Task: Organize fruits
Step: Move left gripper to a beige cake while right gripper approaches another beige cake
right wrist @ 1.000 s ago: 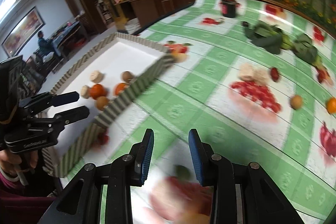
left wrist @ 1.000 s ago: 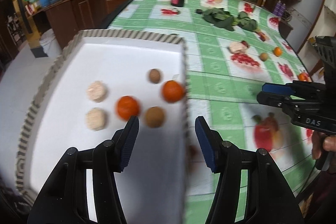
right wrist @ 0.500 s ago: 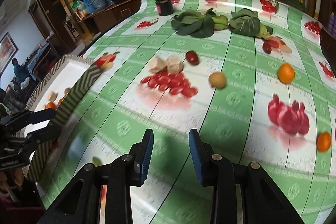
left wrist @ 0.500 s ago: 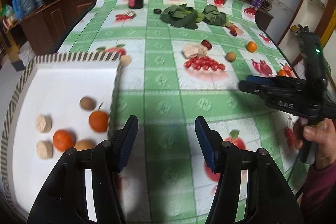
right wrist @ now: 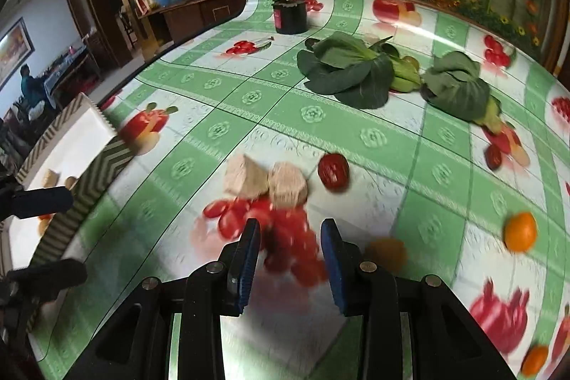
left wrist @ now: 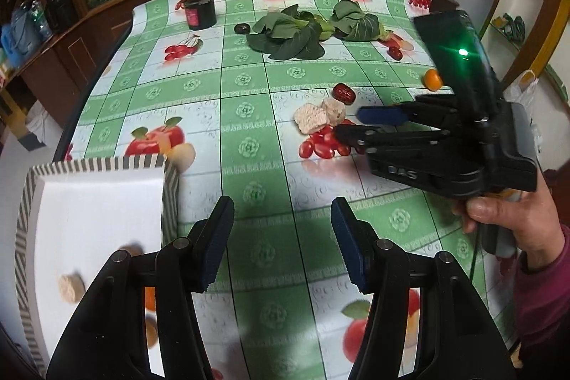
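Two pale chunks, two leafy greens, one red date (a second lies farther right), one striped tray.

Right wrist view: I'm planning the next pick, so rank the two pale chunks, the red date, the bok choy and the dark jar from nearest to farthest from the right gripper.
1. Pale chunks, just ahead of the right gripper.
2. Red date, ahead, slightly right.
3. Bok choy, mid-table.
4. Dark jar, far edge.

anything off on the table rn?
Fruit is still loose on the tablecloth instead of in the white tray: a red date, an orange, two pale chunks. Nothing spilled or damaged.
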Action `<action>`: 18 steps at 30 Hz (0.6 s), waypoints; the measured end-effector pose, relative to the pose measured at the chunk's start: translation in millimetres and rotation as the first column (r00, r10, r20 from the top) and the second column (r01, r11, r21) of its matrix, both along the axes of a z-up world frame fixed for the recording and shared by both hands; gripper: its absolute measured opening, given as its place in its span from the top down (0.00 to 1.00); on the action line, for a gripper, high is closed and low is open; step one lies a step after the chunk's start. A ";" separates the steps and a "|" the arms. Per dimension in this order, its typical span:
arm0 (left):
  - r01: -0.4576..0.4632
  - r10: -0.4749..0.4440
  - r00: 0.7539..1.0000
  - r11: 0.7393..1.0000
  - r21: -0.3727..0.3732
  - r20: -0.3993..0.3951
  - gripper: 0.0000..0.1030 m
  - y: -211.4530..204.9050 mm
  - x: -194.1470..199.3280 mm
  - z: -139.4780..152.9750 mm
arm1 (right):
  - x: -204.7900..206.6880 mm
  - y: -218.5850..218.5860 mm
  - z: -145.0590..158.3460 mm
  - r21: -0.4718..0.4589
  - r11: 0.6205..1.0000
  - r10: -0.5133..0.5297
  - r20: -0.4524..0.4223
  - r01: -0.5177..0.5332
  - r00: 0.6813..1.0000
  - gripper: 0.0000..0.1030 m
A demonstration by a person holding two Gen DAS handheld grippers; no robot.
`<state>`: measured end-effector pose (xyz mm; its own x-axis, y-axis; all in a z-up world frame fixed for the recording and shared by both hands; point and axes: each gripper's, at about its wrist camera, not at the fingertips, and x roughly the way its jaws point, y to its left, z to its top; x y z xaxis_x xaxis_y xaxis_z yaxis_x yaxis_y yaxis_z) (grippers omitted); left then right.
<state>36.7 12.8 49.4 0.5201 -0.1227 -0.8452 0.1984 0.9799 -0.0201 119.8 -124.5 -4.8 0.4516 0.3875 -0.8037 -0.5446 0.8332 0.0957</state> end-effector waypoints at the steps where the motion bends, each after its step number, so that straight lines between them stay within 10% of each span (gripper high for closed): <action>1: 0.000 0.000 1.000 1.000 0.006 -0.005 0.46 0.2 4.1 -1.7 | 4.2 3.2 -1.6 -0.003 1.000 0.007 0.001 -0.007 1.000 0.67; 18: 0.062 -0.062 0.998 0.996 0.069 -0.001 0.46 -30.8 86.2 -24.5 | 4.1 -27.7 5.8 0.128 0.992 -0.014 -0.009 0.015 1.000 0.77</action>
